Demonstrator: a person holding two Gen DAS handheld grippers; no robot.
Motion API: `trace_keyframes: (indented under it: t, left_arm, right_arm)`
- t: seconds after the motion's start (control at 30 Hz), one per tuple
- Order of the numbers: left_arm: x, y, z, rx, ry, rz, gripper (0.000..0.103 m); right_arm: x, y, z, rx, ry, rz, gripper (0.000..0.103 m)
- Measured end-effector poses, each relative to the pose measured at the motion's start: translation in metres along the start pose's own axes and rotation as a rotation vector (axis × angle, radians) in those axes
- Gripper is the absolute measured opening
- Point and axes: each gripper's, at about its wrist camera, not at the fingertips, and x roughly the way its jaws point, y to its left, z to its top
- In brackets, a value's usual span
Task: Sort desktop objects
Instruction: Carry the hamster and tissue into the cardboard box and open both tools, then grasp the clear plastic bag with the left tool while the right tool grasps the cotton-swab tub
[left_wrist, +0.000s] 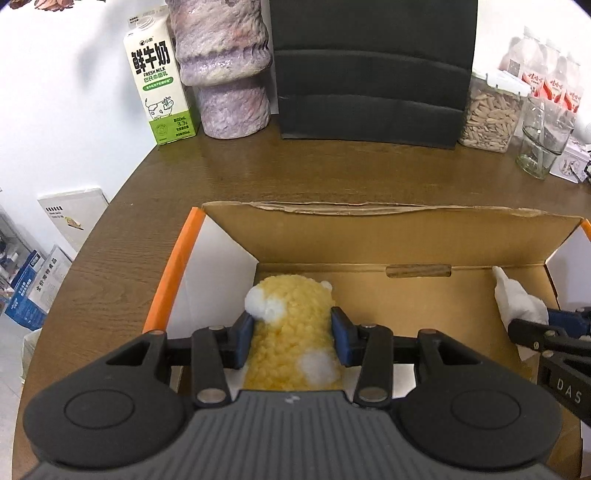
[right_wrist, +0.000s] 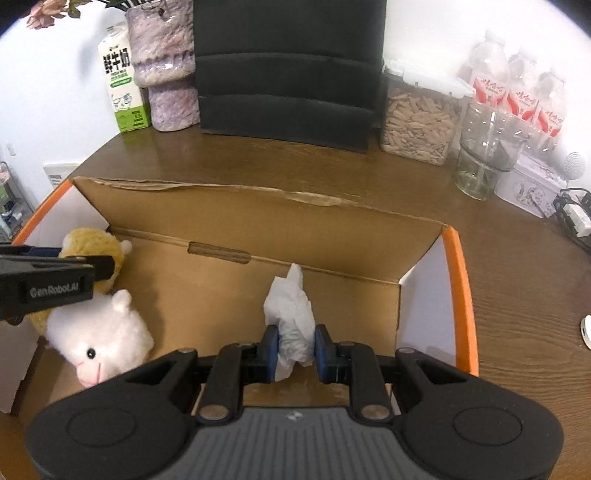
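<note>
Inside the open cardboard box (left_wrist: 406, 236), the left gripper (left_wrist: 291, 341) pinches a soft, light plush sheep (left_wrist: 291, 332) at its yielding midsection while the right gripper (right_wrist: 294, 350) clamps a flimsy crumpled tissue (right_wrist: 291, 317).

The worktop (left_wrist: 332, 173) is dark brown wood grain with a rounded left edge. An open cardboard box (left_wrist: 369, 236) with orange edges sits on its near part, flaps up. Along the back, against the white wall, stand from left to right a green and white milk carton (left_wrist: 159, 81), a mottled purple vase (left_wrist: 229, 74), a black drawer unit (left_wrist: 369, 66), a clear container of pale seeds (left_wrist: 491, 118) and an empty glass jar (left_wrist: 543, 140). Behind the jar stand water bottles with red labels (right_wrist: 517, 96). Right of the jar rests a white tin (right_wrist: 532, 192), with a white power strip and black cables (right_wrist: 576, 218) beyond it at the right edge.
</note>
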Motion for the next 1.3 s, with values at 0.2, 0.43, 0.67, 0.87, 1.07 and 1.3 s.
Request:
trace_keyframes:
  t: [0.2,0.43,0.67,0.87,1.07,1.3]
  left_arm:
    - [-0.004,0.0,-0.004,-0.006,-0.005,0.002,0.045]
    - [-0.022,0.0,-0.001,-0.001,-0.075,-0.026,0.056]
    - [-0.071,0.006,0.001,0.01,-0.229,-0.022,0.09]
    - [-0.13,0.02,-0.017,0.005,-0.42,-0.02,0.103]
    - [-0.177,0.038,-0.045,-0.006,-0.51,-0.028,0.103]
    - [-0.219,0.066,-0.097,-0.024,-0.623,0.006,0.103]
  right_arm:
    - [-0.004,0.001,0.0,-0.009,-0.008,0.013,0.022]
    - [-0.018,0.005,-0.001,-0.039,-0.071,-0.015,0.072]
    - [-0.059,0.01,-0.004,-0.041,-0.155,-0.017,0.09]
    - [-0.11,0.015,-0.018,-0.041,-0.257,-0.02,0.103]
    - [-0.168,0.024,-0.047,-0.043,-0.345,-0.031,0.103]
    - [-0.221,0.03,-0.099,-0.045,-0.446,-0.01,0.103]
